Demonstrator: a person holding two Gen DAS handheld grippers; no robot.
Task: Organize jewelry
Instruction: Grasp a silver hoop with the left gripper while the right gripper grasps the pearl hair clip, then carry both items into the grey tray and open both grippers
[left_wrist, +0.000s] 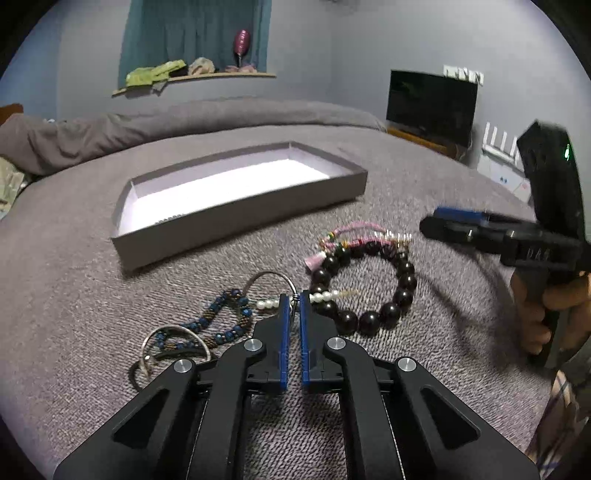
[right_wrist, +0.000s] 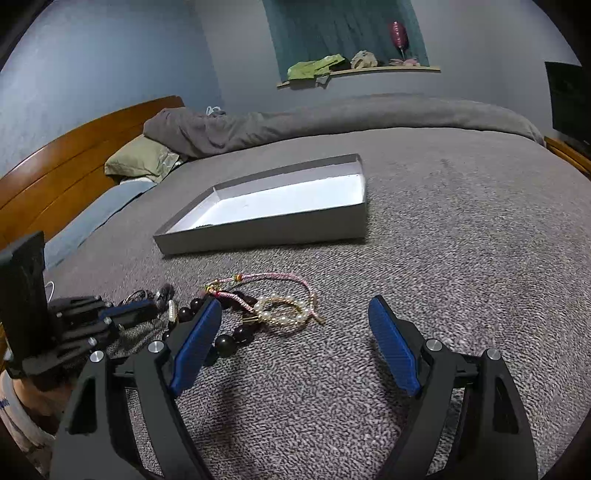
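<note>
While lying on the grey bedspread (left_wrist: 424, 192), jewelry noted in a cluster short of the open grey box (left_wrist: 236, 221). Left gripper (left_wrist: 294, 301) closed to a narrow slit, pinching a thin silver wire bangle (left_wrist: 271, 275) strung with small pearls. Dark bead bracelet (left_wrist: 369, 291) touching on its right, blue beaded strand (left_wrist: 225, 317) on its left. Right gripper (right_wrist: 295, 306) spread wide, gripping nothing, low over the pearl ring (right_wrist: 282, 314) and pink cord (right_wrist: 273, 277). Box apart from the cluster.
</note>
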